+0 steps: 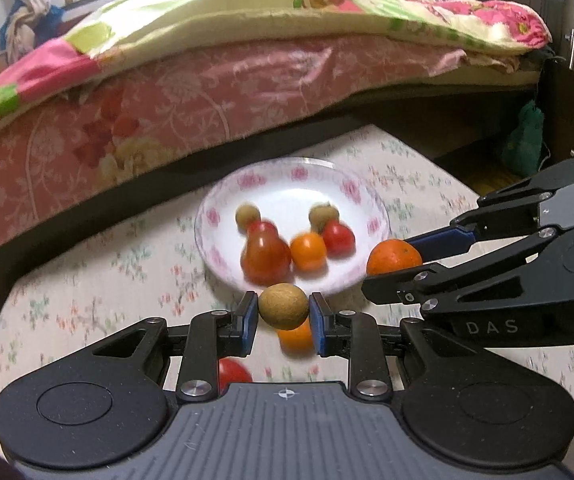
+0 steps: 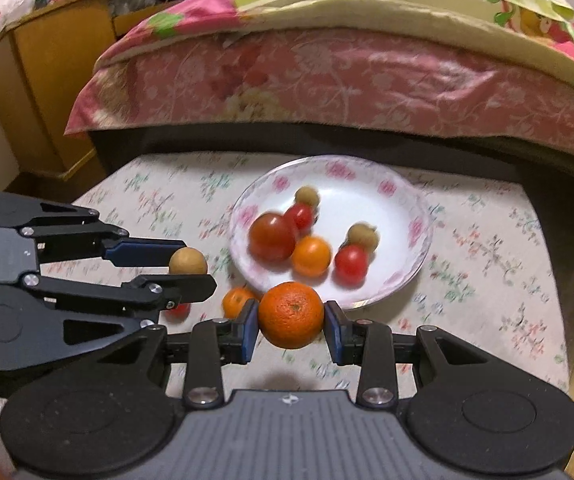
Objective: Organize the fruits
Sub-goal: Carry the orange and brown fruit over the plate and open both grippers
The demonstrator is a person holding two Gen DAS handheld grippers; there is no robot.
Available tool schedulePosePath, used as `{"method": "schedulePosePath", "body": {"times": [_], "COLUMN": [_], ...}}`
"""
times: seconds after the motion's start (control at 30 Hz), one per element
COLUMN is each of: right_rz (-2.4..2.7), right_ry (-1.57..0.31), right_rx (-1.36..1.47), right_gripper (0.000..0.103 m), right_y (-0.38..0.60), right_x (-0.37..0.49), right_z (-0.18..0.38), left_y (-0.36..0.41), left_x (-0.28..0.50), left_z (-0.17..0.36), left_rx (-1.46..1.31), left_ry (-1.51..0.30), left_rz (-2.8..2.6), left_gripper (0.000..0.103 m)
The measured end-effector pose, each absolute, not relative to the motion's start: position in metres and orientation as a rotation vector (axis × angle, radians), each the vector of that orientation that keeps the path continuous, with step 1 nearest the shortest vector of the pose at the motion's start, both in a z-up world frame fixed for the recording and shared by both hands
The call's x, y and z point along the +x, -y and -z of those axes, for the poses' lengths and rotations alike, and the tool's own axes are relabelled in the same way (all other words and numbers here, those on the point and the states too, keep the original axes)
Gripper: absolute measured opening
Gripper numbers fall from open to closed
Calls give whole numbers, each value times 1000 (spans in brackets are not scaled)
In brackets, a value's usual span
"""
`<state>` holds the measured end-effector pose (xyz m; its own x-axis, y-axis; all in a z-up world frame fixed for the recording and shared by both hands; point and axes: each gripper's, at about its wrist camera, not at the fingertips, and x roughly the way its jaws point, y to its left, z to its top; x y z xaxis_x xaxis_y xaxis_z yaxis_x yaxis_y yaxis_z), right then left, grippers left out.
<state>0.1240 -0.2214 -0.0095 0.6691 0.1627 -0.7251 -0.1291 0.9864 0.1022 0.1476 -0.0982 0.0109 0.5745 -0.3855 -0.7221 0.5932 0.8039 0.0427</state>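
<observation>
My left gripper (image 1: 283, 307) is shut on a small brown round fruit (image 1: 283, 306), held just short of the near rim of a white flowered plate (image 1: 287, 178). My right gripper (image 2: 291, 316) is shut on an orange mandarin (image 2: 291, 315), also beside the plate's (image 2: 367, 168) near rim. In the plate lie a large red tomato (image 1: 266, 258), an orange tomato (image 1: 308, 252), a small red tomato (image 1: 339, 238) and two brown fruits (image 1: 247, 216). Loose on the cloth under the left gripper are an orange fruit (image 1: 295, 339) and a red tomato (image 1: 234, 372).
The plate stands on a low table with a flowered cloth (image 1: 87, 292). Directly behind it is a bed (image 1: 207, 92) with pink sheets and a quilt. A wooden cabinet (image 2: 47, 80) stands at the left. The cloth to the right of the plate (image 2: 487, 248) is bare.
</observation>
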Motion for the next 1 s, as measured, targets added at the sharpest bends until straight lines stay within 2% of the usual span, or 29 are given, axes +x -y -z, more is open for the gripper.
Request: {"method": "schedulePosePath", "body": {"times": [0.3, 1.0], "right_rz": [-127, -122], "right_ry": [-764, -762], "right_rx": [12, 42], "right_gripper": [35, 35], "right_y": [236, 252], "right_x": [165, 213], "right_z": [-1, 31], "left_y": [114, 122], "left_x": [189, 234], "left_z": [-13, 18], "left_rx": [282, 255], "left_ry": [-716, -764], "left_rz": [554, 528], "left_gripper": [33, 34]}}
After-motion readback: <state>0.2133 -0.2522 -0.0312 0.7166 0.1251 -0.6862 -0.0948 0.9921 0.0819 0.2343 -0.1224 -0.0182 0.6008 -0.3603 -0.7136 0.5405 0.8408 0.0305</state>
